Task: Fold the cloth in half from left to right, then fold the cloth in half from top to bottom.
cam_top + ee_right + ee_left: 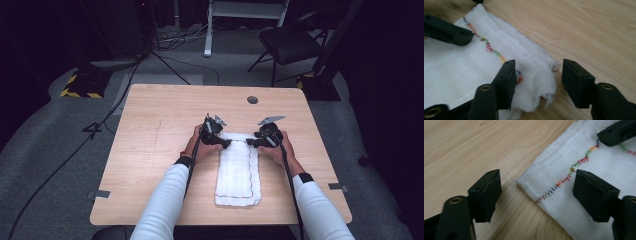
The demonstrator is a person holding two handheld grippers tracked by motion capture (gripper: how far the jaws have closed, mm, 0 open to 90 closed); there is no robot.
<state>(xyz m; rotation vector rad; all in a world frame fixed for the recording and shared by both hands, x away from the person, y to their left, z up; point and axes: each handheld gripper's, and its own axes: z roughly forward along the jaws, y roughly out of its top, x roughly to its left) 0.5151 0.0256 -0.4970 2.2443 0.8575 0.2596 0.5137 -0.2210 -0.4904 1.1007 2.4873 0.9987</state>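
The desk (150,150) lies bare on every side of the white cloth (237,175), so a hand could pass left, right or beyond it. Both tongs crowd the cloth's far corners, the left tongs (227,144) and right tongs (248,143) near each other, leaving a narrow gap between.

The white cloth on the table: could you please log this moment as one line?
cloth: folded, flat on table | left gripper: open, straddling far-left corner | right gripper: open, straddling far-right corner

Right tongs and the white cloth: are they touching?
Cannot tell. In the right gripper view the right tongs straddle the cloth's frayed corner with jaws apart; one jaw overlaps the fabric, but no contact or gap shows plainly.
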